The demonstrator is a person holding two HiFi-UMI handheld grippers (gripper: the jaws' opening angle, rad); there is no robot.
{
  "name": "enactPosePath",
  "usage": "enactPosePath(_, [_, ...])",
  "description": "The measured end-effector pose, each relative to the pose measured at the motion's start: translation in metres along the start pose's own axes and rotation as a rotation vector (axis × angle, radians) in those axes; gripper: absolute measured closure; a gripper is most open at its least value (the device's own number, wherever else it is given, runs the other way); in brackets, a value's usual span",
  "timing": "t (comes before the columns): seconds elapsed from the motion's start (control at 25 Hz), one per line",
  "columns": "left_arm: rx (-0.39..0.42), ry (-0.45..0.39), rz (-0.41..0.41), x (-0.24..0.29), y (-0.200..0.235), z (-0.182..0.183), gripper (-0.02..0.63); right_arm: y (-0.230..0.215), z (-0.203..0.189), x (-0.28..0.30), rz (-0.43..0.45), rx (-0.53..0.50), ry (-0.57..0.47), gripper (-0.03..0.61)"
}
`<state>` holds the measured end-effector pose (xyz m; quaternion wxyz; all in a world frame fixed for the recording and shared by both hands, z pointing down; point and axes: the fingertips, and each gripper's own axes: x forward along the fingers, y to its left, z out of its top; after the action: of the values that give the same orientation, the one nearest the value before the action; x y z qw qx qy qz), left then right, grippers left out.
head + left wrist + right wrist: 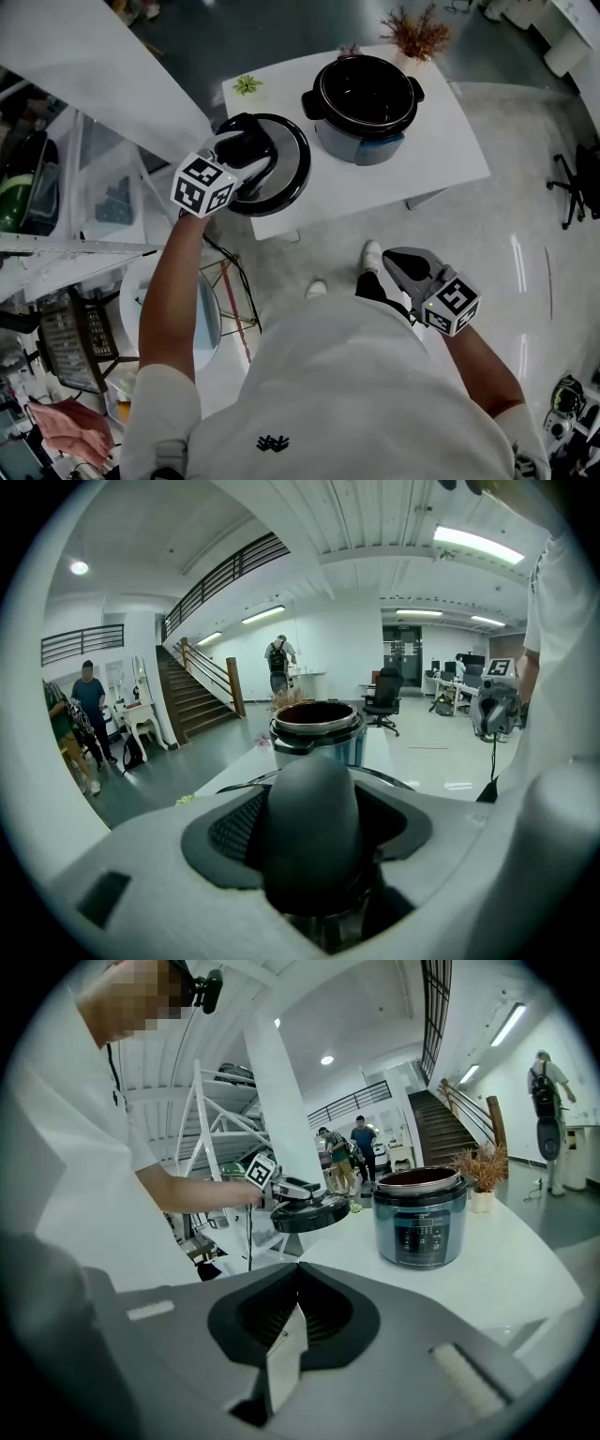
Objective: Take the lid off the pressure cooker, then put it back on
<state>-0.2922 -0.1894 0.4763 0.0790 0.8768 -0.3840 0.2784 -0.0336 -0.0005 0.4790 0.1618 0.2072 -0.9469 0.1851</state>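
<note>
The open pressure cooker pot (366, 103) stands at the back of the white table (450, 150), its dark inner bowl showing. Its black lid (286, 178) is off the pot, over the table's left front corner. My left gripper (246, 148) is shut on the lid's black knob (312, 827), which fills the space between the jaws in the left gripper view; the pot (316, 726) lies straight beyond. My right gripper (405, 265) hangs by the person's right side, off the table, jaws shut and empty. In the right gripper view the pot (422, 1218) and held lid (309, 1213) are ahead.
A small green plant (247, 84) and a dried plant (415, 36) sit at the table's back edge. Metal shelving (56, 187) and a stool (211, 309) stand left of the table, an office chair (574, 187) at far right. People (89, 714) stand in the background.
</note>
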Motion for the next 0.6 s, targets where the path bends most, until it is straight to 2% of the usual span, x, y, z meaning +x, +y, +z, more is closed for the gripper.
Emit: enactPosePath(0.6, [-0.075,0.039,0.034,0.057,-0.016,-0.068,0.313,-0.002,-0.011,-0.019,-0.082,0.025,0.041,0.568])
